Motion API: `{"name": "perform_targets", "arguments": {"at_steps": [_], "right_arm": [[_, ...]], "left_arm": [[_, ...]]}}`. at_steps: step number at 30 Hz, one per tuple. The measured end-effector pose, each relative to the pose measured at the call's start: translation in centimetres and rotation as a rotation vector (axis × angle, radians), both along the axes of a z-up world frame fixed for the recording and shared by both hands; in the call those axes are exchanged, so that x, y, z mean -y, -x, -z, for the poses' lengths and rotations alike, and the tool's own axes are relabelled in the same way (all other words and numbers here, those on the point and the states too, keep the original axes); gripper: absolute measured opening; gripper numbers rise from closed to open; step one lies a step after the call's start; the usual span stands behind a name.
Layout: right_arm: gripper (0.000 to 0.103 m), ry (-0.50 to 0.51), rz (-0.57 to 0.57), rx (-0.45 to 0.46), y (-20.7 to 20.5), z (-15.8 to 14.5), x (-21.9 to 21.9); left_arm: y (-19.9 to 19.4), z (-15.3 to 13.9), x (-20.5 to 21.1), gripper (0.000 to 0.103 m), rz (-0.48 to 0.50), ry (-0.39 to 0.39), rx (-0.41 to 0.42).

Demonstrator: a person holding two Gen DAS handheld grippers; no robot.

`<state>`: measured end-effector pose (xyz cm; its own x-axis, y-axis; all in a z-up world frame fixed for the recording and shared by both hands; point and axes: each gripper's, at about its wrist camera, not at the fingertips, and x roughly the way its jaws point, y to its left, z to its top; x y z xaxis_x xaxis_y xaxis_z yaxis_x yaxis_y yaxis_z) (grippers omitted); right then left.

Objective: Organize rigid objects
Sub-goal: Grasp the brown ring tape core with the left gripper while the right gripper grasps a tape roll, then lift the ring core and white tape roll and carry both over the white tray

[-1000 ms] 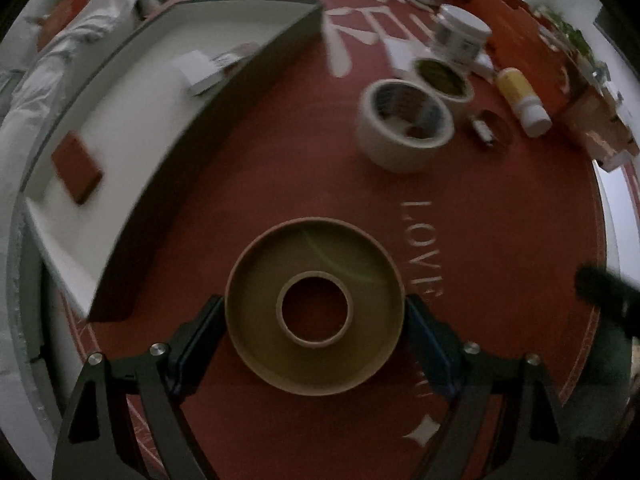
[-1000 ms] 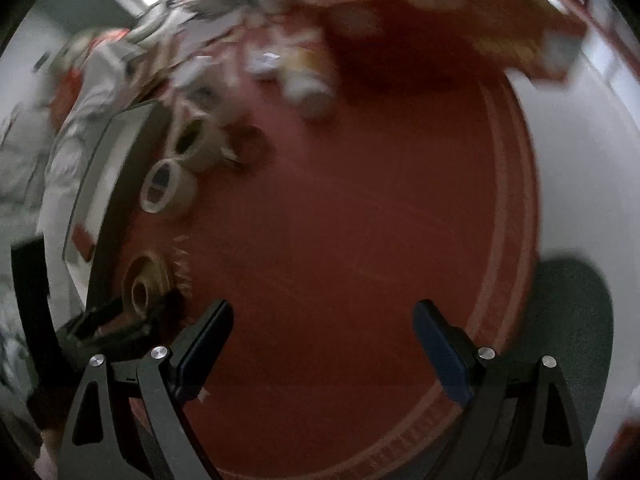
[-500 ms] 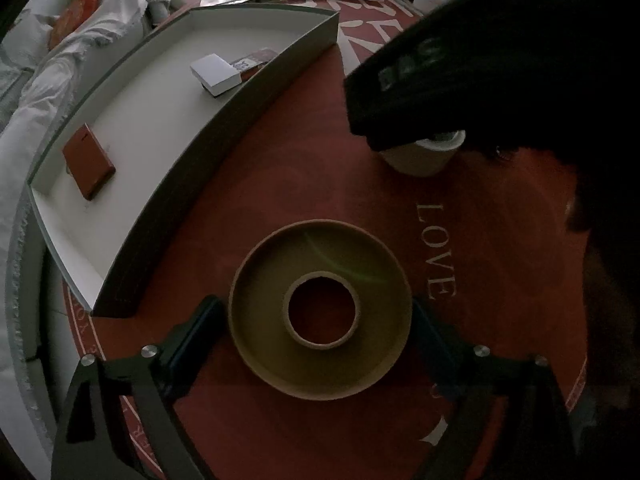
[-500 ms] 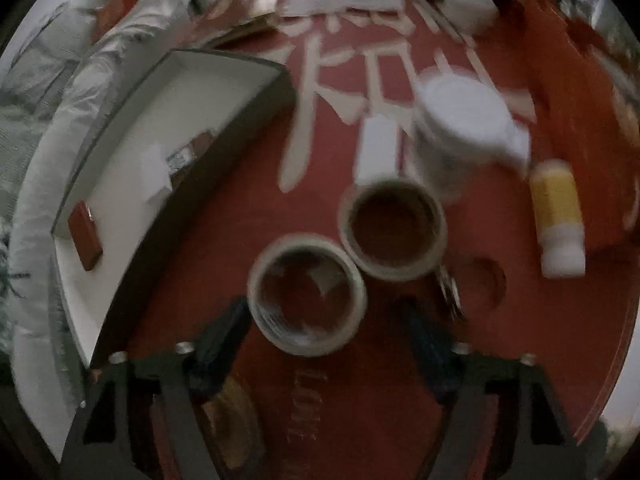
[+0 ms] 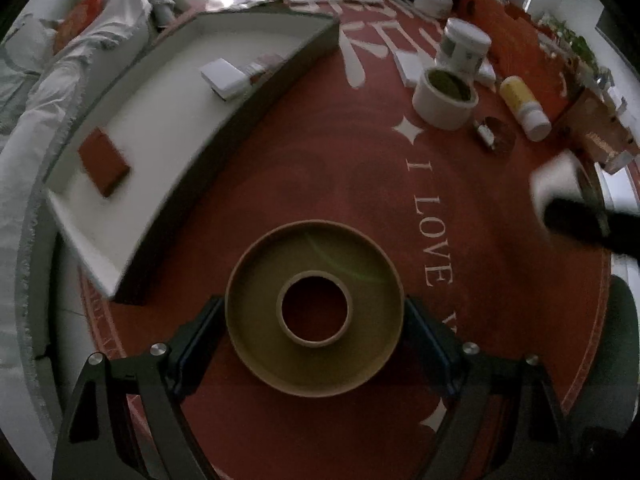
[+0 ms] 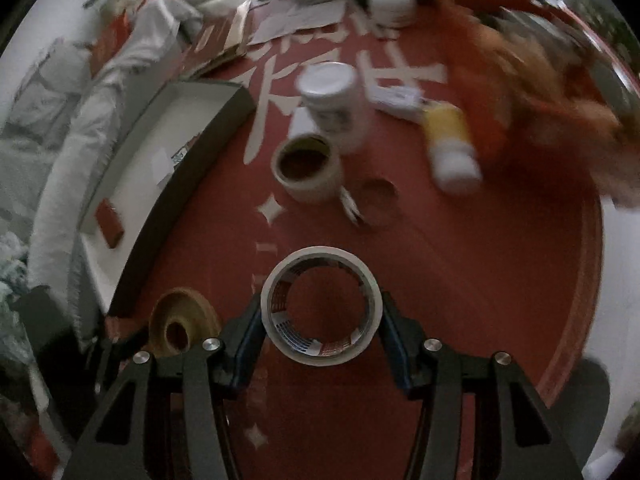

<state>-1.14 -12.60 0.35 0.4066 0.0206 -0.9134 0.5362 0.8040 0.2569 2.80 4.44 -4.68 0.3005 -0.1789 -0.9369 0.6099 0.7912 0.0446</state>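
A wide brown tape roll (image 5: 256, 320) lies flat on the red round mat (image 5: 320, 160). My left gripper (image 5: 314, 312) points down over it, its jaws closing, with both pads against the roll's sides. My right gripper (image 6: 320, 316) is shut on a white tape roll (image 6: 320, 258), one pad on each side. That white tape roll (image 5: 556, 178) shows blurred at the right edge of the left wrist view, and the brown tape roll (image 6: 184, 322) sits low left in the right wrist view. A grey-sided tray (image 5: 160, 92) with a white floor lies to the left.
The tray holds a red-brown box (image 5: 104, 162) and a white box (image 5: 224, 78). Farther back on the mat are another white tape roll (image 5: 444, 98), a white jar (image 5: 464, 50), a yellow bottle (image 5: 524, 106) on its side and a small red ring (image 5: 496, 136). Crumpled cloth borders the tray's left.
My right gripper swung over the mat, shut on the white tape roll and carried it away from the other roll. My left jaws widened, then closed back onto the brown roll.
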Motion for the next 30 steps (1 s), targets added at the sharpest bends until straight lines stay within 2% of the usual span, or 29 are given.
{"name": "perform_targets", "arguments": {"at_steps": [4, 8, 13, 15, 17, 21, 25, 27, 30], "right_arm": [[0.055, 0.018, 0.074, 0.027, 4.9, -0.1, -0.8], [0.055, 0.037, 0.104, 0.031, 7.8, -0.5, -2.3], [0.055, 0.203, 0.064, 0.095, 9.7, -4.0, -4.2], [0.055, 0.225, 0.054, 0.135, 9.9, -5.4, -4.8], [0.055, 0.206, 0.052, 0.176, 9.7, -6.6, -5.0], [0.055, 0.195, 0.069, 0.266, 8.9, -9.5, -5.6], [0.055, 0.265, 0.057, 0.33, 8.3, -12.0, -7.4], [0.055, 0.302, 0.052, 0.329, 8.2, -12.0, -7.9], [0.055, 0.253, 0.056, 0.305, 8.2, -10.8, -7.9]], "left_arm": [[1.4, -4.1, -0.8, 0.088, -0.029, 0.041, 0.131], [0.8, -9.6, -1.1, 0.088, -0.084, 0.123, 0.203], [0.7, -14.5, -2.7, 0.088, -0.146, 0.193, 0.277], [1.1, -15.9, -2.8, 0.088, -0.151, 0.205, 0.289], [1.6, -17.4, -3.3, 0.088, -0.153, 0.231, 0.303], [3.0, -19.2, -4.8, 0.088, -0.164, 0.248, 0.342], [3.6, -19.7, -5.4, 0.088, -0.182, 0.239, 0.371], [3.4, -19.4, -5.6, 0.088, -0.183, 0.238, 0.368], [3.4, -19.1, -5.6, 0.088, -0.179, 0.24, 0.359]]}}
